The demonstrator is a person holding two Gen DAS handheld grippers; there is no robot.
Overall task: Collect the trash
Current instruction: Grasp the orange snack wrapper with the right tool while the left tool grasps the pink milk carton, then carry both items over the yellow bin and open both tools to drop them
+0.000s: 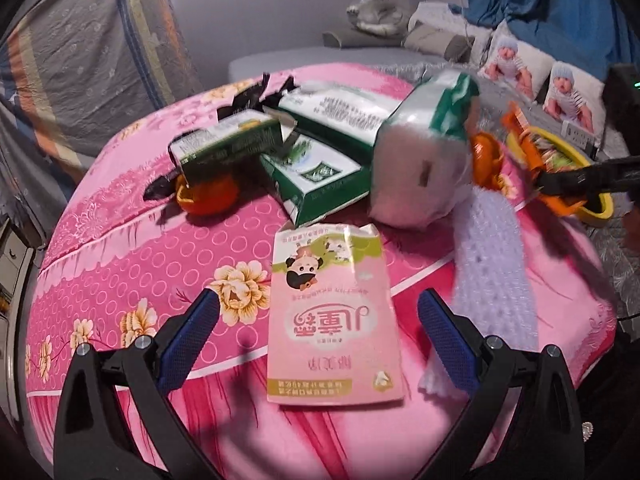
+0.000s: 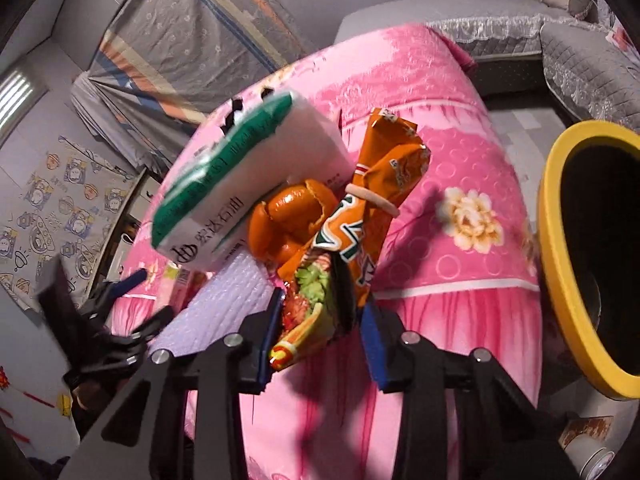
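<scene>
Wrappers fill the yellow bin [image 1: 600,210]; left gripper [image 1: 318,312] gapes, right gripper [image 2: 320,316] pinches orange wrapper [image 2: 360,216].

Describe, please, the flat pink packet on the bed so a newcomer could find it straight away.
Start at the pink floral bedspread and go to the heap of green-and-white cartons in its middle. Just in front lies the flat pink plastic packet, between the open left claw. It alone shows a cartoon calf and lies flat.
</scene>
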